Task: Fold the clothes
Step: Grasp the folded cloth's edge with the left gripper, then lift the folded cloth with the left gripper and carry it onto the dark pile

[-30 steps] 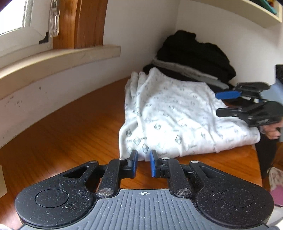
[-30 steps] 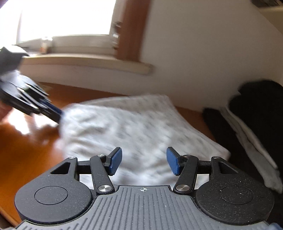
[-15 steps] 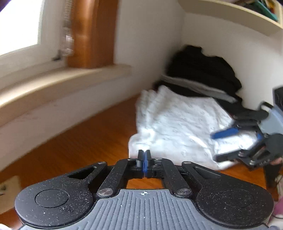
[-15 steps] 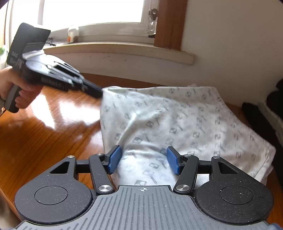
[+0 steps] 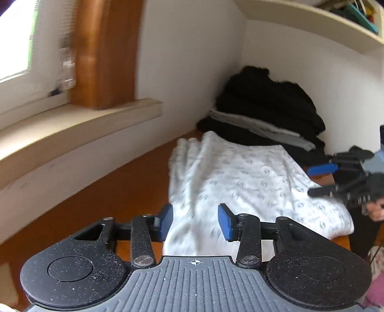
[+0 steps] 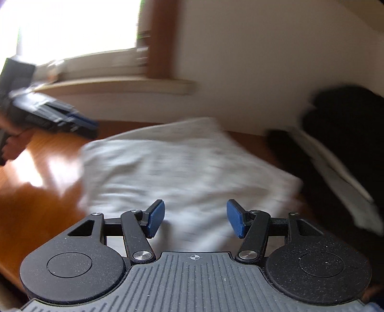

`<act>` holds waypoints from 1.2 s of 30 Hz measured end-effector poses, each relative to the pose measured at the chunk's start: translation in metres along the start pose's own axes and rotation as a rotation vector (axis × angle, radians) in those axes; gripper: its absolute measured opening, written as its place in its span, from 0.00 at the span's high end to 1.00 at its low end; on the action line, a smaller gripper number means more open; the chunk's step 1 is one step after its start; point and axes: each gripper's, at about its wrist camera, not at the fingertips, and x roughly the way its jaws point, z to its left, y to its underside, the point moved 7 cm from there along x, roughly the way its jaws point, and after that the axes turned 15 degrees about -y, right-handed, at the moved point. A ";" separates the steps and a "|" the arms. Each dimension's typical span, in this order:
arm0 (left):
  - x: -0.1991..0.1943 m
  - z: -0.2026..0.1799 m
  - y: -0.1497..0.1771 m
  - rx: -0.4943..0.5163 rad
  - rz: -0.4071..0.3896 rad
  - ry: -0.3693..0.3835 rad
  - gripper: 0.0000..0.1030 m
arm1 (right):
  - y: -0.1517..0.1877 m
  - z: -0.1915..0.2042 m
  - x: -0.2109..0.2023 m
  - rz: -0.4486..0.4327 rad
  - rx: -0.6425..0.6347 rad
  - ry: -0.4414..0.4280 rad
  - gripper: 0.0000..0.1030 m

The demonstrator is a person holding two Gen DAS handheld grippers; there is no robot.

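A folded white garment with a small grey print (image 5: 249,182) lies flat on the wooden table (image 5: 115,192). My left gripper (image 5: 195,223) is open and empty, just above the garment's near left corner. My right gripper (image 6: 195,218) is open and empty over the garment (image 6: 182,168), which is blurred in the right wrist view. The right gripper also shows in the left wrist view (image 5: 319,181) at the garment's right edge. The left gripper shows in the right wrist view (image 6: 81,124) at the garment's far left corner.
A pile of folded black and grey clothes (image 5: 268,115) sits in the back corner against the wall, right behind the white garment; it also shows in the right wrist view (image 6: 336,144). A window sill (image 5: 72,127) runs along the left wall. A shelf (image 5: 312,21) hangs above.
My left gripper shut half a second ago and has opened again, now nearer the garment. The right gripper stayed open and swung right, blurring its view.
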 end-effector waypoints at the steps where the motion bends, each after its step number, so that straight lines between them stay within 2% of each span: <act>1: 0.009 -0.003 -0.006 0.008 0.012 0.005 0.56 | 0.000 -0.013 -0.002 -0.008 0.037 0.016 0.44; 7: 0.071 -0.013 -0.033 0.036 0.079 0.018 0.52 | 0.005 -0.070 0.003 -0.034 0.209 0.068 0.44; 9: 0.087 -0.011 -0.036 0.023 0.098 0.038 0.48 | 0.009 -0.082 0.008 -0.031 0.257 0.060 0.44; 14: 0.123 -0.004 -0.038 0.002 0.150 0.101 0.45 | 0.018 -0.100 0.017 -0.036 0.350 0.009 0.40; 20: 0.151 0.001 -0.044 -0.057 0.179 0.195 0.45 | 0.013 -0.106 0.029 -0.056 0.360 -0.036 0.40; 22: 0.156 0.002 -0.047 -0.070 0.186 0.223 0.49 | 0.011 -0.106 0.035 -0.060 0.351 -0.052 0.45; 23: 0.158 0.003 -0.048 -0.080 0.193 0.237 0.55 | 0.009 -0.106 0.037 -0.062 0.349 -0.066 0.48; 25: 0.163 0.005 -0.049 -0.101 0.209 0.261 0.68 | 0.007 -0.106 0.041 -0.068 0.368 -0.114 0.66; 26: 0.163 0.004 -0.048 -0.103 0.214 0.277 0.79 | 0.007 -0.107 0.042 -0.077 0.395 -0.140 0.70; 27: 0.162 0.004 -0.048 -0.104 0.208 0.279 0.82 | 0.007 -0.107 0.043 -0.083 0.409 -0.151 0.75; 31: 0.146 -0.001 -0.054 -0.075 0.137 0.249 0.86 | 0.004 -0.098 0.035 -0.120 0.368 -0.119 0.83; 36: 0.100 -0.010 -0.082 -0.062 0.010 0.237 0.87 | -0.015 -0.078 0.004 -0.207 0.272 -0.082 0.85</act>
